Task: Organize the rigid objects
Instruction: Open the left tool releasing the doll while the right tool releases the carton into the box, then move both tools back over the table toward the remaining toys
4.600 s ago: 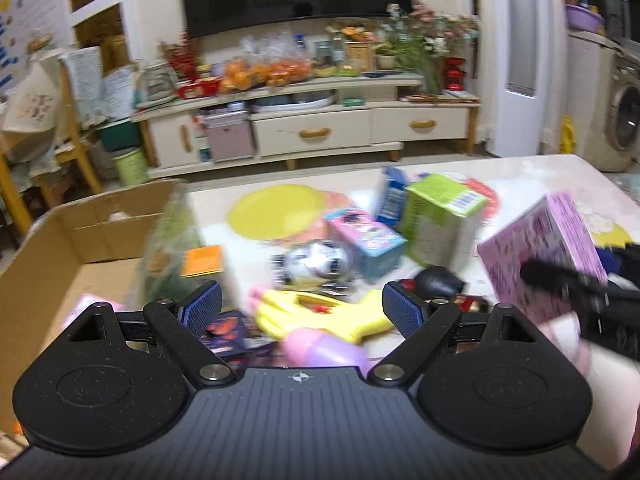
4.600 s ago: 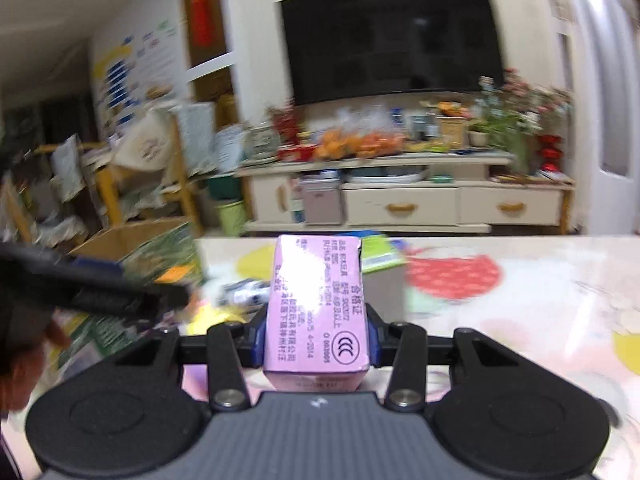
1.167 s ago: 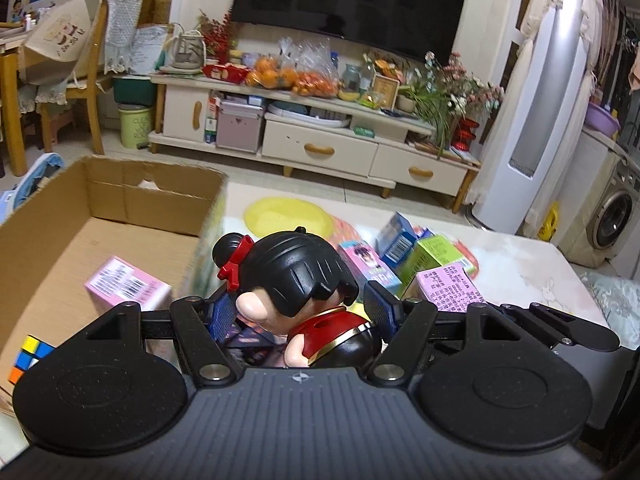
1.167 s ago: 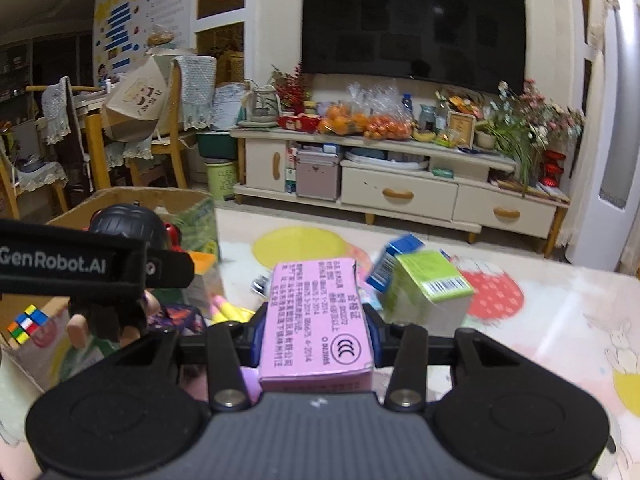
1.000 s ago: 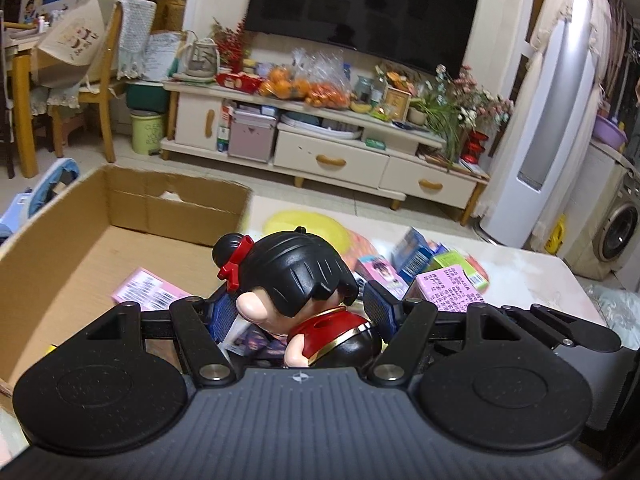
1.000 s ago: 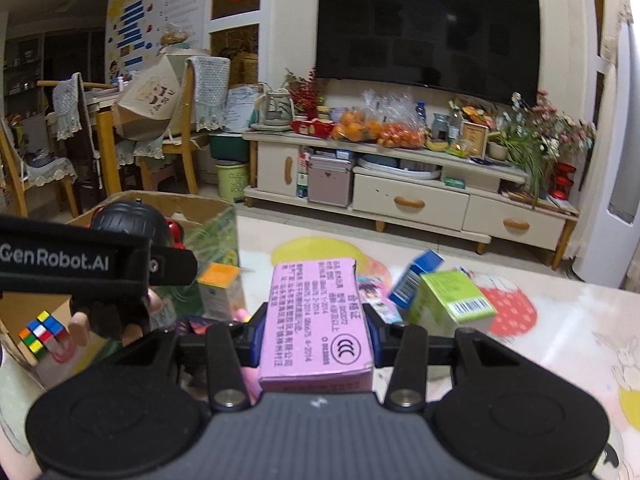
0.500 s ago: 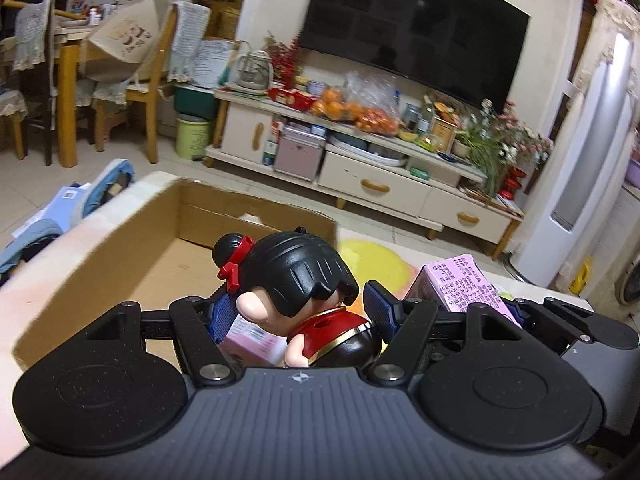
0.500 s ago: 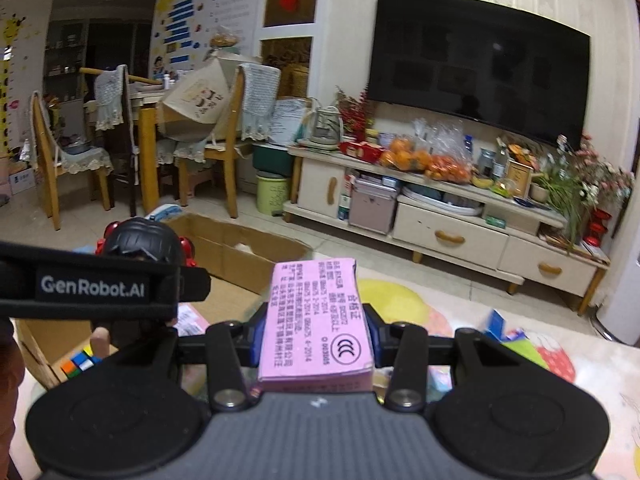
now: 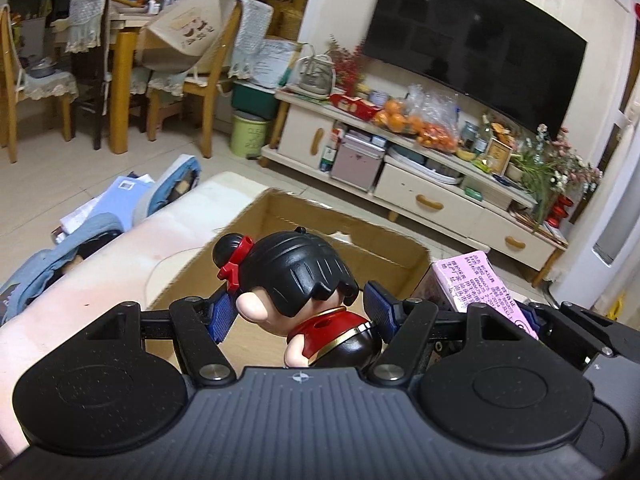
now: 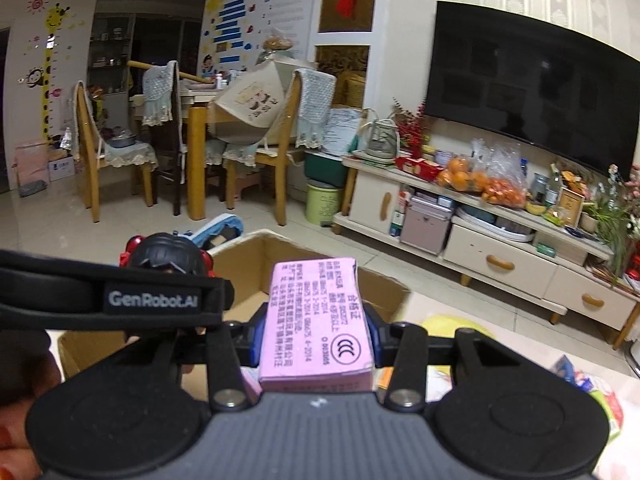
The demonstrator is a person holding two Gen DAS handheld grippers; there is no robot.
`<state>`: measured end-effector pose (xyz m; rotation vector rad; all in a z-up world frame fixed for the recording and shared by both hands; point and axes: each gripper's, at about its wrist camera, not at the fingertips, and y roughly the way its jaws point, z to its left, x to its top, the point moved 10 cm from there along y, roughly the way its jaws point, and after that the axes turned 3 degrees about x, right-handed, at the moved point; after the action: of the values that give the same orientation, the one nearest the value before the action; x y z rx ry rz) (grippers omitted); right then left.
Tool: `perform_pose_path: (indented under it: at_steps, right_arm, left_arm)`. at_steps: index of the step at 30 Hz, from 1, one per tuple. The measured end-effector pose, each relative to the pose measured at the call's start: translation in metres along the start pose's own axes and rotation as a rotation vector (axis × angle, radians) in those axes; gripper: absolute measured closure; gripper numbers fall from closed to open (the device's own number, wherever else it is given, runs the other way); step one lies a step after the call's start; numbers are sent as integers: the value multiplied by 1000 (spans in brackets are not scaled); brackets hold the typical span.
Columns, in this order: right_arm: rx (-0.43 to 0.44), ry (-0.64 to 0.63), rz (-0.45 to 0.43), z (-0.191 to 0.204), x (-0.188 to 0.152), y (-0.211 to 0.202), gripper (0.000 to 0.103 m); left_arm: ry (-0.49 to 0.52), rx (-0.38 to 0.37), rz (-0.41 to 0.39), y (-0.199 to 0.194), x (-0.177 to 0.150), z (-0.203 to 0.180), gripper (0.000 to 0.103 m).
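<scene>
Both grippers hung over the open brown cardboard box, whose far wall and right corner stood just ahead of the fingers, with bare cardboard floor showing below. The left gripper had its blue pads clamped on a black-haired doll figure in a red top with a red hair bow, tilted on its side. The right gripper was closed on a flat pink printed carton, just right of the doll. White table edge ran left of the box, beyond it open tiled floor up to the cream television cabinet. The carton carried lines of small Chinese print, too fine to read, and a round CCC mark; the black strap of the left gripper read "GenRobot.AI". Compared with a second ago, both views had swung left: the toys on the table had slipped out of sight, the wooden dining chairs had come in, and both grips were unchanged
</scene>
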<state>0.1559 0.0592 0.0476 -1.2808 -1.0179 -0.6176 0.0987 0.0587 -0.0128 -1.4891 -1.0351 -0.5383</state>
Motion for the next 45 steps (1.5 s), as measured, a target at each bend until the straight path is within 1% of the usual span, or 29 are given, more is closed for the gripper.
perform_pose_path:
  at_steps: [5, 17, 18, 19, 21, 22, 24, 27, 33, 37, 41, 45]
  right_arm:
    - [35, 2, 10, 16, 1, 11, 59]
    - [92, 14, 50, 35, -7, 22, 58]
    - [105, 19, 61, 37, -9, 23, 58]
    - [117, 26, 68, 38, -10, 24, 57]
    - [122, 31, 69, 40, -11, 23, 42]
    - [121, 29, 62, 41, -11, 21, 35]
    - [110, 25, 52, 40, -10, 18, 34]
    - [95, 35, 37, 35, -7, 14, 34]
    - [53, 75, 14, 17, -9, 6, 31]
    - [30, 96, 5, 6, -12, 0, 30]
    - [5, 110, 1, -4, -17, -6, 23]
    - [-18, 137, -4, -17, -23, -14, 22]
  left_arm:
    - [-22, 30, 16, 0, -2, 4, 20]
    - [-59, 85, 31, -1, -2, 5, 20]
    - [-63, 89, 30, -1, -2, 7, 25]
    - [-64, 94, 24, -2, -1, 7, 25]
    - [-66, 100, 10, -6, 2, 6, 19]
    - [-64, 103, 4, -7, 4, 6, 17]
    - [-62, 112, -6, -8, 4, 5, 14]
    - [-59, 111, -12, -10, 4, 2, 12]
    - [-44, 83, -17, -11, 2, -5, 6]
    - [-15, 57, -13, -10, 1, -11, 4]
    - [20, 36, -10, -11, -2, -19, 0]
    - [56, 18, -8, -10, -5, -25, 0]
